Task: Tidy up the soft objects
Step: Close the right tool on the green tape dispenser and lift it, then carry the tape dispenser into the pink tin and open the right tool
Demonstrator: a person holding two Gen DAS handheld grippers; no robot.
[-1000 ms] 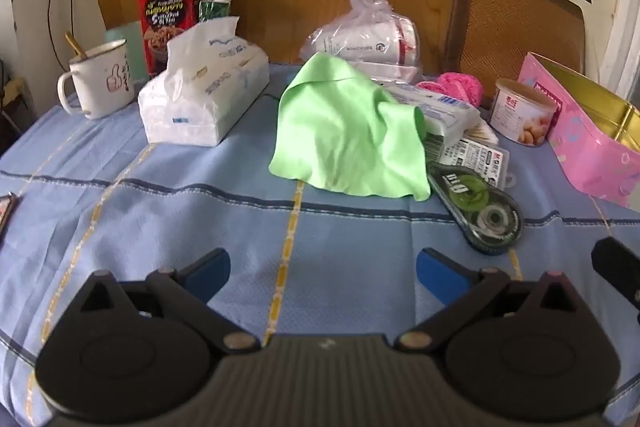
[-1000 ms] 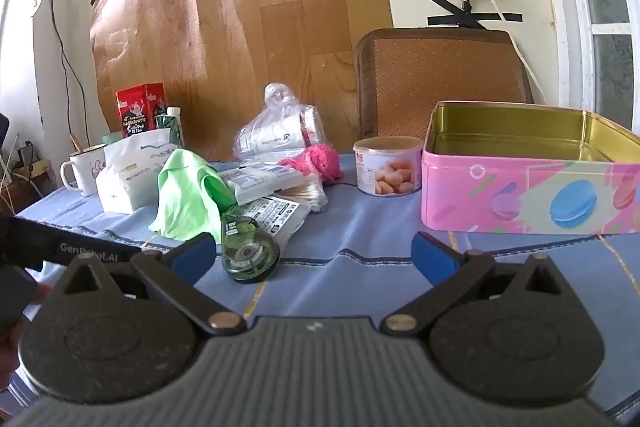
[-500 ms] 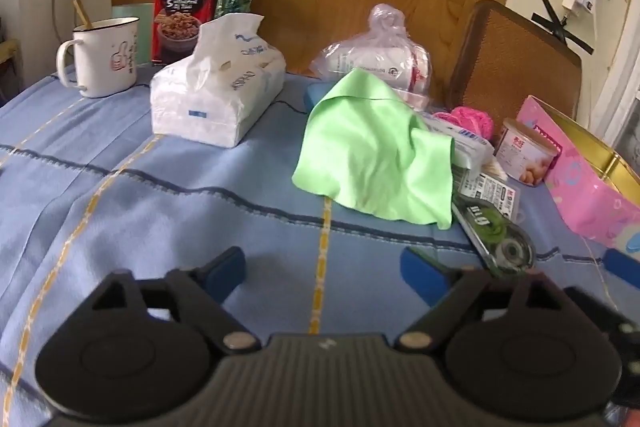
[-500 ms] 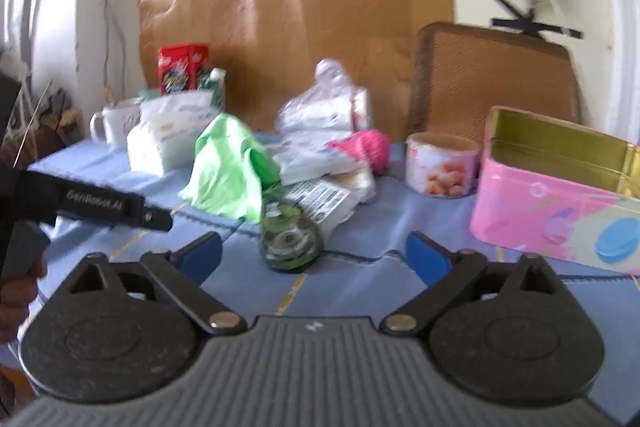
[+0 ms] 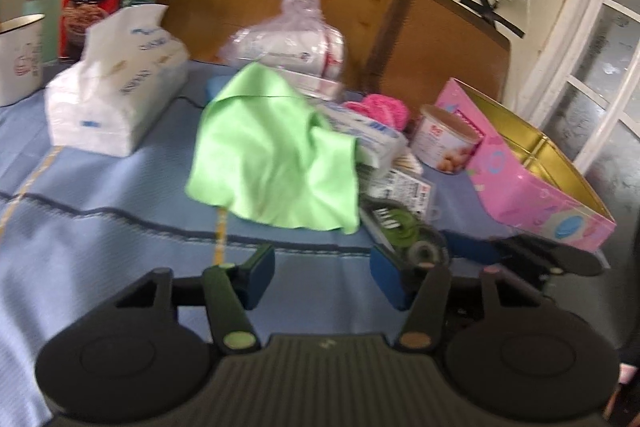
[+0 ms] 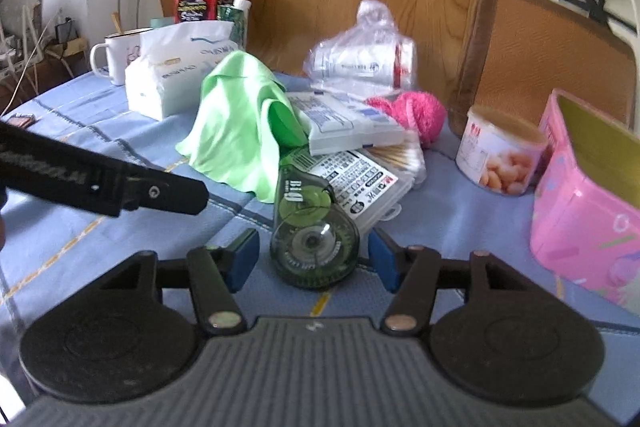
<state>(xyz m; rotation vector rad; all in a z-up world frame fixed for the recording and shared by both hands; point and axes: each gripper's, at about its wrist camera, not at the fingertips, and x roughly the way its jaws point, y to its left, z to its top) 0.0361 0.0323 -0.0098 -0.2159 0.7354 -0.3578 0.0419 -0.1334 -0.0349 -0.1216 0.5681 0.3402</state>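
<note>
straddling green tape dispenser (image 6: 314, 243) with right claw (image 6: 314, 259), wide, not gripping; left claw (image 5: 324, 277) wide, empty, over desk (image 5: 100, 247).

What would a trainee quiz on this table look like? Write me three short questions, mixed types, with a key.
1. True or false: the green cloth lies flat on the table.
2. Which sits between the right gripper's fingers? A) tape dispenser B) pink yarn C) mug
3. Fill in: the pink tin has no ____ on it.

Key: 1 false, it drapes over a hidden object; 2 A; 3 lid.
</note>
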